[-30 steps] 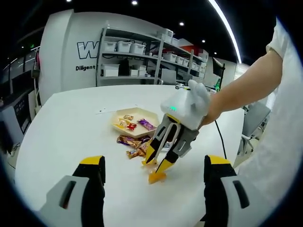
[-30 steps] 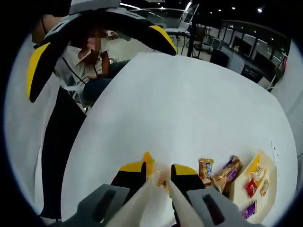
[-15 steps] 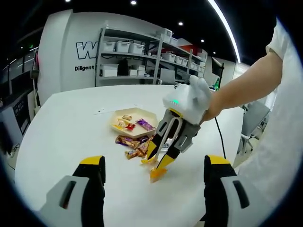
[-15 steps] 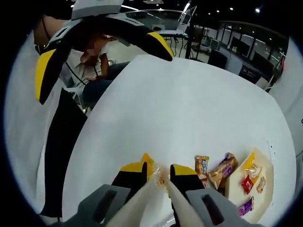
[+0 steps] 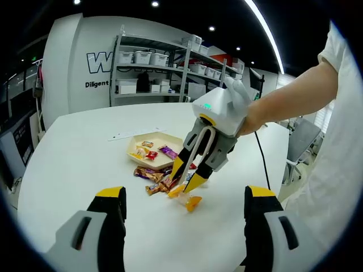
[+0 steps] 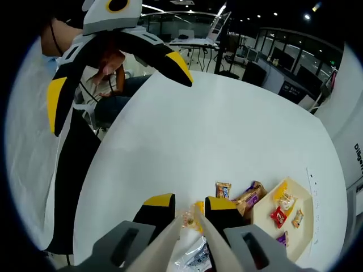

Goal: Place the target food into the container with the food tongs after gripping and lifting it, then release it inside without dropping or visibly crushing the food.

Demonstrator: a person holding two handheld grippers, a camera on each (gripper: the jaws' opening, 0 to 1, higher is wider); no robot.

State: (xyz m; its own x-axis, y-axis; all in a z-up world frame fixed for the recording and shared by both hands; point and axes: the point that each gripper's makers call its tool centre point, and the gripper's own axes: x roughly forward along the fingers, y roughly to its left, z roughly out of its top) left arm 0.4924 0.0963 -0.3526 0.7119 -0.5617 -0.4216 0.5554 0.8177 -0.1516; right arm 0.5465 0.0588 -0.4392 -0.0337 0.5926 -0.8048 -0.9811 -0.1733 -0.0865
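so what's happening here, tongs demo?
A person's right gripper squeezes a pair of food tongs, pinching an orange-wrapped candy above the white table. Loose wrapped candies lie beside a cream tray that already holds a few sweets. The candy isn't in the tray yet. The left gripper hangs open with nothing between its jaws.

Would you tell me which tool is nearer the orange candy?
Right. The right tool grips the orange candy through tongs; the left tool hangs apart, open.
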